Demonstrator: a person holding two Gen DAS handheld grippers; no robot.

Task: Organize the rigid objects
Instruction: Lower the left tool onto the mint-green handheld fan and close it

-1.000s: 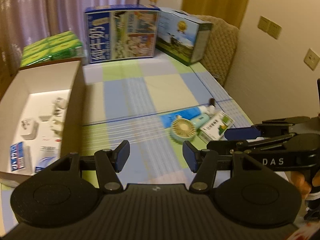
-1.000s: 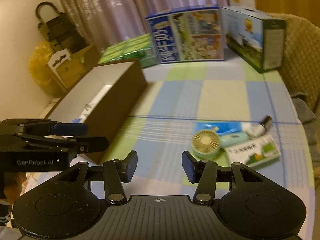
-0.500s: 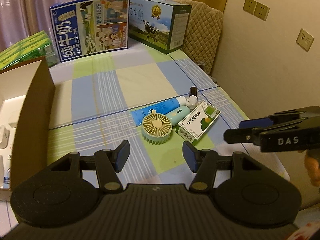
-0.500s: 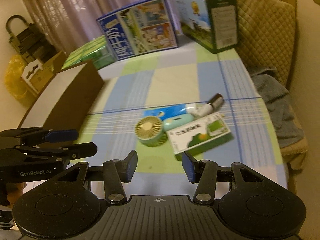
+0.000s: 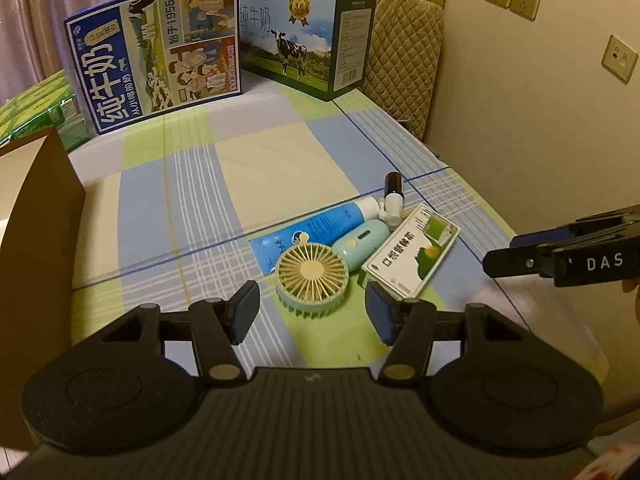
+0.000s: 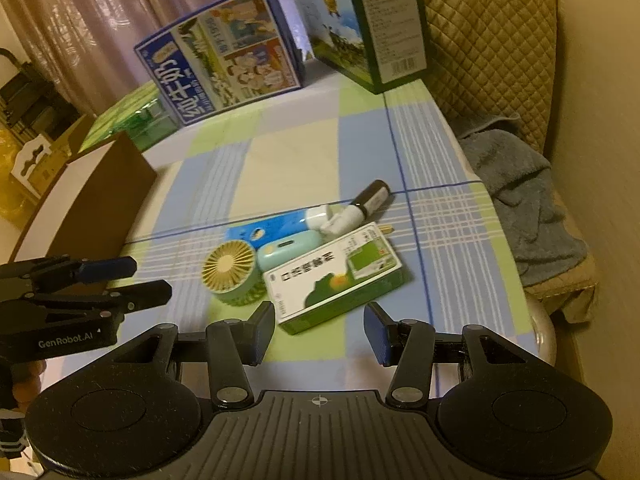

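Observation:
A small cluster lies on the checked tablecloth: a mint hand fan [image 5: 312,276] [image 6: 232,276], a blue tube [image 5: 320,228] [image 6: 248,236], a white-and-green carton [image 5: 412,256] [image 6: 336,276] and a little dark bottle with a white cap [image 5: 394,196] [image 6: 364,204]. My left gripper [image 5: 312,312] hovers just short of the fan, open and empty. My right gripper [image 6: 320,332] hangs open just short of the carton, with nothing between its fingers. Each gripper shows in the other's view, the right gripper [image 5: 502,252] at the right edge and the left gripper [image 6: 150,280] at the left edge.
An open cardboard box [image 5: 36,240] [image 6: 92,208] stands on the left of the table. Two large milk cartons [image 5: 160,52] [image 5: 308,36] and green packs [image 5: 32,112] line the far edge. A quilted chair [image 6: 492,40] with a grey towel [image 6: 520,192] sits beyond the right edge.
Both grippers have swung right and come down toward the cluster, which now looms larger in front of their fingers. The cardboard box has slid off to the left. Both stay open as before.

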